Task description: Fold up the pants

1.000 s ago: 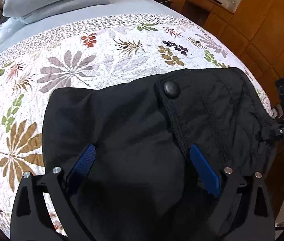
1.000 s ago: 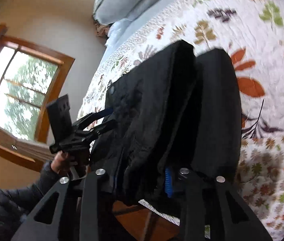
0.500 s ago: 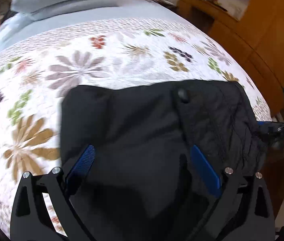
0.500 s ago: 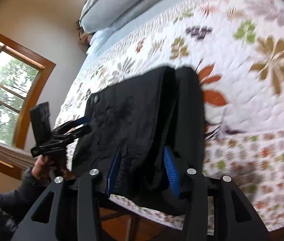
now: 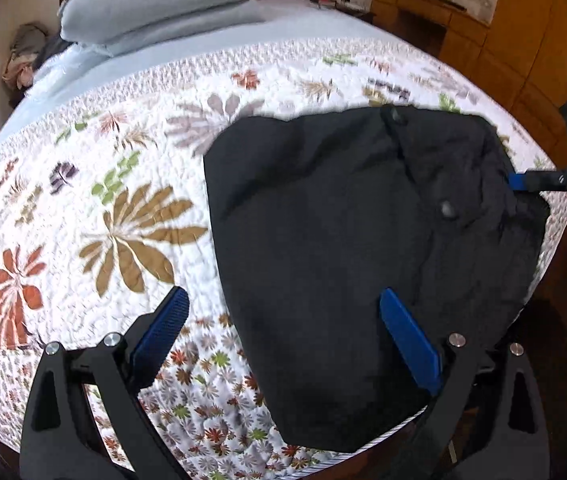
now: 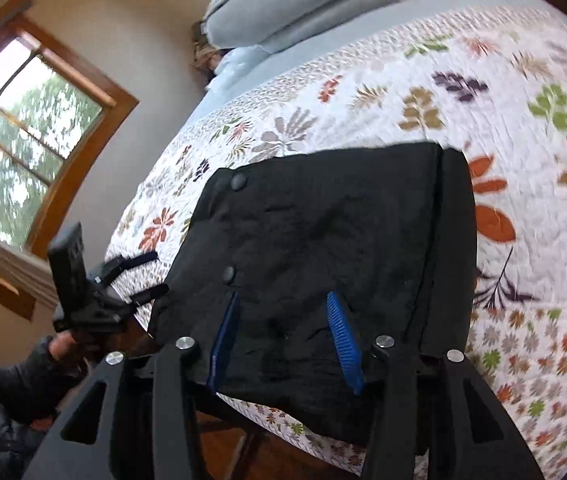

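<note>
The black pants point(image 5: 343, 220) lie folded into a flat packet near the bed's front edge, two round buttons showing on top. My left gripper point(image 5: 283, 300) hovers open over their left border, one pad above the quilt and the other above the cloth. In the right wrist view the pants point(image 6: 323, 232) spread out under my right gripper point(image 6: 283, 300), whose blue pads stand apart over the cloth without pinching it. The left gripper point(image 6: 157, 273) shows there just off the packet's left side. One blue finger point(image 5: 523, 181) of the right gripper reaches the pants' right edge.
A floral quilt point(image 5: 83, 200) covers the bed, with grey pillows point(image 5: 155, 0) stacked at the head. Wooden cabinets point(image 5: 543, 40) stand to the right, and a window point(image 6: 23, 140) is on the far wall. A dark sleeve point(image 6: 3, 380) sits low at the left.
My right gripper let go of the bunched fold and the pants now lie flat. The left gripper slid leftward, so one of its pads came off the cloth onto the quilt.
</note>
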